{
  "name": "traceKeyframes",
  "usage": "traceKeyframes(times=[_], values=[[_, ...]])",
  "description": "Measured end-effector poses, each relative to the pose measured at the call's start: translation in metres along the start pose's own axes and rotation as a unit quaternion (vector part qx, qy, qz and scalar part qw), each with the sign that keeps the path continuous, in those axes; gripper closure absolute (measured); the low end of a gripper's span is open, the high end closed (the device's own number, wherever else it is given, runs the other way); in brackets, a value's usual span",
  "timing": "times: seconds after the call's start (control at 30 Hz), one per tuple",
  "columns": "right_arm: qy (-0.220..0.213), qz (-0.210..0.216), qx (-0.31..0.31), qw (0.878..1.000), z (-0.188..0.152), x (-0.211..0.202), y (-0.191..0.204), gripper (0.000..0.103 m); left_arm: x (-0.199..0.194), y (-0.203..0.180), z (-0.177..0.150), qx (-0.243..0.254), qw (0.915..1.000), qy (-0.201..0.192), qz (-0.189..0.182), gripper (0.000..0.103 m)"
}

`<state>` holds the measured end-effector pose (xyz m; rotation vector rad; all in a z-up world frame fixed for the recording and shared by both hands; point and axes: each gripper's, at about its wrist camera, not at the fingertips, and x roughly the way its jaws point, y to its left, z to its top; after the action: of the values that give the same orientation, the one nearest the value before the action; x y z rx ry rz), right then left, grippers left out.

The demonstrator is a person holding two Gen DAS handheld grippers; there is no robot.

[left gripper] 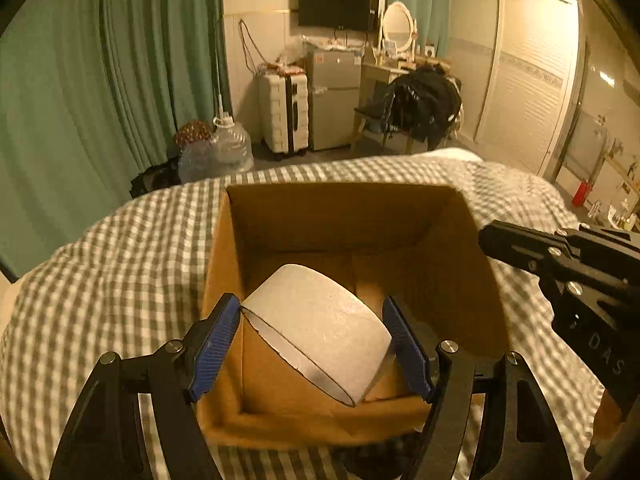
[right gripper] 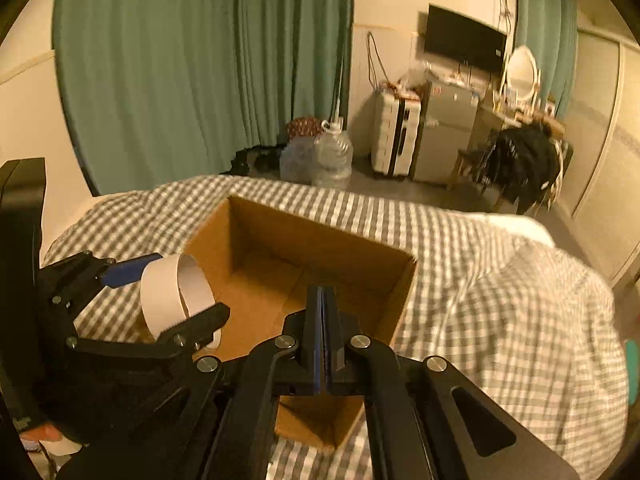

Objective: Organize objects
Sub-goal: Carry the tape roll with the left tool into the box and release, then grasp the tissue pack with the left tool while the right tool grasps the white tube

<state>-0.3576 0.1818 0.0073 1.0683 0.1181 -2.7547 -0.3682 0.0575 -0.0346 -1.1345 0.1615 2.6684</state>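
Clamped between the blue pads (left gripper: 216, 350) of the left gripper (left gripper: 314, 350) is a white tape roll (left gripper: 320, 332), tilted so its open core faces about 7 o'clock in the left wrist view. Both pads touch the roll's outer faces, and the roll hangs over the near-left part of the cardboard box (left gripper: 460, 280), at the level of its rim. The right gripper (right gripper: 323, 340) has its two fingers pressed flat together with nothing between them, poised above the box's near edge; in the left wrist view it enters from 3 o'clock.

Largest thing in sight is the bed with its grey-and-white checked cover (left gripper: 120, 260), filling the lower half of both views. On it sits the open brown box, its bare floor visible. Beyond the bed, green curtains (left gripper: 100, 80) hang at 10 o'clock. At 12 o'clock stand a small grey fridge (left gripper: 334, 100) and a white suitcase (left gripper: 284, 114) just beside it, with a black TV (left gripper: 338, 4) on the wall above. A chair draped with dark clothes (left gripper: 424, 104) sits at 1 o'clock. Clear water jugs (left gripper: 230, 152) rest on the floor at 11 o'clock.
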Motion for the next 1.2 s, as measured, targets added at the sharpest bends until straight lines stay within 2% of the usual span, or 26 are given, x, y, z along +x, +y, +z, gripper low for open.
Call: traceKeyframes(times=[0.13, 0.17, 0.23, 0.3, 0.4, 0.57, 0.7, 0.77, 0.93, 1.2], values=[[0.006, 0.011, 0.011, 1.0, -0.014, 0.027, -0.012, 0.103, 0.022, -0.001, -0.005, 0.014, 0.9997, 0.016, -0.006, 0.024], [0.006, 0.016, 0.016, 1.0, -0.016, 0.031, -0.015, 0.103, 0.023, -0.002, -0.005, 0.015, 0.9997, 0.018, -0.007, 0.014], [0.005, 0.026, 0.026, 0.999, -0.02, 0.033, -0.019, 0.103, 0.024, -0.004, -0.005, 0.015, 0.9997, 0.018, -0.007, 0.004], [0.002, 0.026, 0.029, 0.999, -0.019, 0.031, -0.023, 0.1, 0.018, -0.007, -0.006, 0.021, 0.9997, 0.012, -0.004, 0.004], [-0.014, 0.01, 0.03, 0.999, -0.017, 0.017, -0.025, 0.078, 0.004, -0.012, -0.008, 0.036, 0.9993, 0.007, 0.011, 0.004], [-0.033, -0.002, 0.031, 0.999, -0.017, -0.015, -0.025, 0.076, -0.034, -0.014, -0.016, 0.037, 0.999, -0.005, 0.025, 0.004], [-0.044, -0.009, 0.024, 0.999, -0.022, -0.052, -0.018, 0.06, -0.071, -0.011, -0.02, 0.028, 0.9987, -0.019, 0.037, 0.004], [-0.054, -0.009, 0.024, 0.998, -0.021, -0.076, -0.015, 0.056, -0.094, -0.01, -0.022, 0.022, 0.9986, -0.029, 0.039, 0.004], [-0.088, -0.011, 0.016, 0.996, -0.018, -0.142, -0.002, 0.035, -0.16, -0.012, -0.03, 0.011, 0.9963, -0.072, 0.046, 0.003], [-0.124, -0.012, -0.011, 0.992, -0.031, -0.227, 0.029, 0.033, -0.245, -0.015, -0.049, -0.017, 0.9911, -0.121, 0.052, 0.001]])
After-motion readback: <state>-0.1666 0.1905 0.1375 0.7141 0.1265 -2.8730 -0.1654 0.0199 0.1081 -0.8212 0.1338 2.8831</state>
